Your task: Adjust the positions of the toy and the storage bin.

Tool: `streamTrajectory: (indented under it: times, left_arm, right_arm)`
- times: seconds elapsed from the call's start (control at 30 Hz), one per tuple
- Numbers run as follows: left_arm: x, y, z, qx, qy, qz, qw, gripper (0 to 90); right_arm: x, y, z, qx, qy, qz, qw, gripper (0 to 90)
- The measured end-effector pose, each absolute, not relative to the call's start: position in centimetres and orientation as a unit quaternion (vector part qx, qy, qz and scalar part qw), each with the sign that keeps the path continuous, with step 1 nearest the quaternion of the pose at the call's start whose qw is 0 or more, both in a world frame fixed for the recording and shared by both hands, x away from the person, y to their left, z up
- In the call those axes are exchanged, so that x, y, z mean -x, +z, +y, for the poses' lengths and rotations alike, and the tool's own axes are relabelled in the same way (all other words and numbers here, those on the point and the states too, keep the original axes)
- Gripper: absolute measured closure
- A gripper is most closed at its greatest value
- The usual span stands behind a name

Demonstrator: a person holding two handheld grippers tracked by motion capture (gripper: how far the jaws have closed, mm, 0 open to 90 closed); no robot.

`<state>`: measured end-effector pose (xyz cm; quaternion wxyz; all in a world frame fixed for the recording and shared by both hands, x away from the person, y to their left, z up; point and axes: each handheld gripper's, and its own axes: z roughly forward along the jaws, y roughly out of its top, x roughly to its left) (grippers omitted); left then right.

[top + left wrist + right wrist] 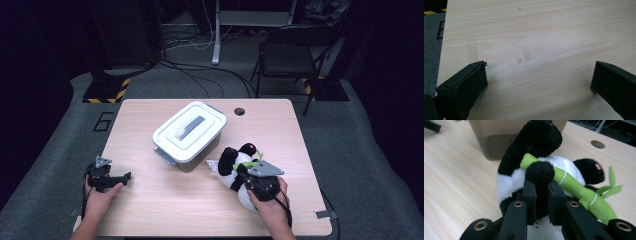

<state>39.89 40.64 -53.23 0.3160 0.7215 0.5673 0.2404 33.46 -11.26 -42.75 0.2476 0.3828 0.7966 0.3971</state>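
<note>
**Black-and-white plush panda pinched at one paw, lidded bin beside it**

Black-and-white plush panda point(235, 165): lies on the pale wood table point(165, 200), just to the right of the lidded storage box point(189, 134) and near its front corner. It carries a green bamboo stalk point(574, 187) across its chest.

Right gripper point(541, 192): jaws drawn close together and pressed on either side of a black plush paw, which sits squeezed between the pads. In the high view this gripper point(255, 177) sits on the near side of the panda, away from the box, with the person's hand behind it.

Left gripper point(539, 80): jaws set wide apart, bare table between them, nothing held or touched. In the high view it point(112, 177) rests well to the left of the box, near the table's left edge.

Storage box: white lid with a grey handle, grey clasp at its near-left end, standing near the table's middle.

View notes: the right gripper view gives the pinch on the paw, the white bands on the stalk, and the box's wall just behind the panda. The high view adds the box's closed lid, a round hole point(239, 111) in the table behind and to the right of the box, and a folding chair point(295, 50) beyond the table.
</note>
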Motion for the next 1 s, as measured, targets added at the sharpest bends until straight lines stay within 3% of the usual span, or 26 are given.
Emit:
streamTrajectory:
  times: [0.4, 0.63, 0.83, 1.0]
  left_arm:
    - [-39.9, -53.2, 40.7, -0.722, 0.240, 0.567, 0.317, 0.2]
    - [-39.9, -53.2, 40.6, -0.722, 0.240, 0.567, 0.317, 0.3]
    - [-39.9, -53.2, 40.7, -0.723, 0.242, 0.563, 0.318, 1.4]
    - [-39.6, -52.8, 40.7, -0.729, 0.237, 0.555, 0.323, 16.1]
  right_arm:
    - [-34.7, -40.6, -14.8, -0.405, 0.378, 0.777, 0.297, 78.5]
    - [-35.0, -41.8, -16.4, -0.431, 0.355, 0.770, 0.308, 77.8]
    - [-35.0, -43.0, -17.0, -0.430, 0.376, 0.771, 0.282, 76.2]
    - [-35.1, -43.8, -16.7, -0.425, 0.401, 0.775, 0.242, 72.1]
